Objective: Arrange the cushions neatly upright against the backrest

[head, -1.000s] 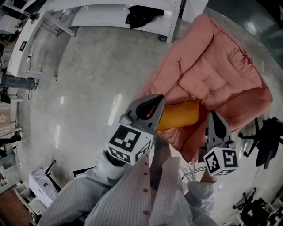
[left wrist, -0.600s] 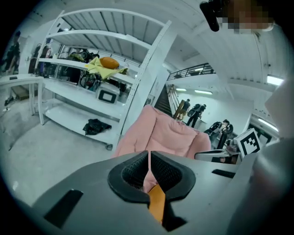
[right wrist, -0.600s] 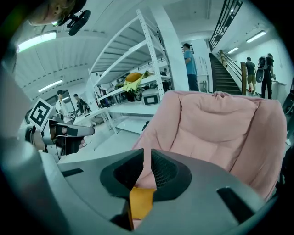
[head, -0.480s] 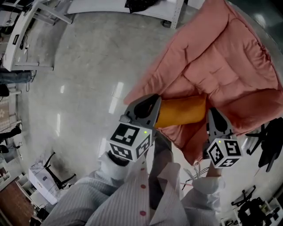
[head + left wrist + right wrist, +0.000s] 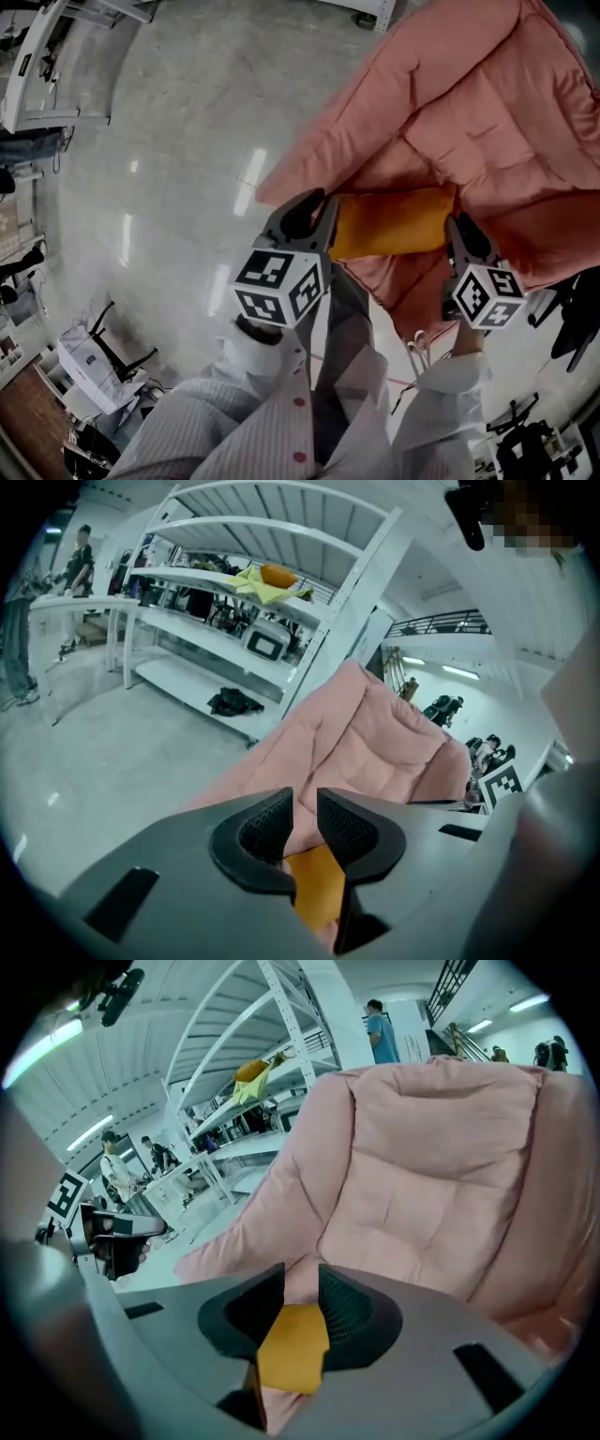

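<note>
An orange cushion (image 5: 394,220) hangs level between my two grippers over the front edge of a pink padded lounge chair (image 5: 487,122). My left gripper (image 5: 302,214) is at its left end. In the left gripper view the jaws (image 5: 302,810) are opening: a narrow gap shows between the pads, and the cushion (image 5: 317,888) sits lower, in the throat. My right gripper (image 5: 466,242) is at the cushion's right end. Its jaws (image 5: 302,1288) are opening too, with a corner of the cushion (image 5: 292,1349) lying loose between them. The chair's backrest (image 5: 441,1166) rises ahead.
Grey polished floor (image 5: 169,141) spreads to the left of the chair. A white shelving rack (image 5: 234,621) stands behind it, and people stand far off. Black stands (image 5: 574,314) crowd the right edge. A white box (image 5: 89,361) sits at lower left.
The cushion and both grippers have moved forward over the chair's front edge. The chair now fills more of the head view.
</note>
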Action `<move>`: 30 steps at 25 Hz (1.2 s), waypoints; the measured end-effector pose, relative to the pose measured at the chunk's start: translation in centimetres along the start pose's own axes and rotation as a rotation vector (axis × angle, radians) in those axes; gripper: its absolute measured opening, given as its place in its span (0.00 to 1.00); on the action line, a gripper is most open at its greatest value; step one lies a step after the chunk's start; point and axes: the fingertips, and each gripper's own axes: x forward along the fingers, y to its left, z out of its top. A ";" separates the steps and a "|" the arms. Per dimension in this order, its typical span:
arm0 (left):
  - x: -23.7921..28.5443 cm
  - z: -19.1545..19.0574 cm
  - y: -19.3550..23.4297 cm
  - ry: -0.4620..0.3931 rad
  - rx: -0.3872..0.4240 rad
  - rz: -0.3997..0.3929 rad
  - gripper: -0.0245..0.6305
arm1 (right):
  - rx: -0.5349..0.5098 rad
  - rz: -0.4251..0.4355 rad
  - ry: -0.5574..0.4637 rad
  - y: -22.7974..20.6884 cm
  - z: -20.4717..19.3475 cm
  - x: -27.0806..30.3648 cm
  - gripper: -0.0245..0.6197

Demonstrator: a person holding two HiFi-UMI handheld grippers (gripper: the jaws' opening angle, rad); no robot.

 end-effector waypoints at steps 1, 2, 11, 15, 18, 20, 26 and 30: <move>0.4 -0.9 0.4 0.016 -0.009 0.005 0.16 | 0.004 0.005 0.017 -0.3 -0.7 0.6 0.16; 0.8 -1.7 0.8 0.031 -0.016 0.012 0.17 | 0.008 0.011 0.032 -0.6 -1.3 1.3 0.18; 3.0 -8.9 3.1 0.134 -0.079 0.071 0.31 | 0.058 0.007 0.112 -4.4 -6.3 4.8 0.29; 4.1 -12.0 4.1 0.165 -0.154 0.094 0.37 | 0.108 0.019 0.137 -5.4 -8.2 6.2 0.30; 4.8 -13.7 4.8 0.186 -0.180 0.123 0.41 | 0.108 0.013 0.164 -6.2 -9.5 6.9 0.32; 5.4 -14.6 5.5 0.193 -0.207 0.140 0.41 | 0.114 0.007 0.167 -6.9 -10.0 7.6 0.33; 6.0 -17.6 7.5 0.235 -0.256 0.181 0.46 | 0.151 -0.013 0.181 -8.1 -11.6 9.0 0.35; 7.0 -19.2 7.2 0.270 -0.248 0.170 0.47 | 0.194 -0.024 0.215 -10.2 -13.7 9.8 0.36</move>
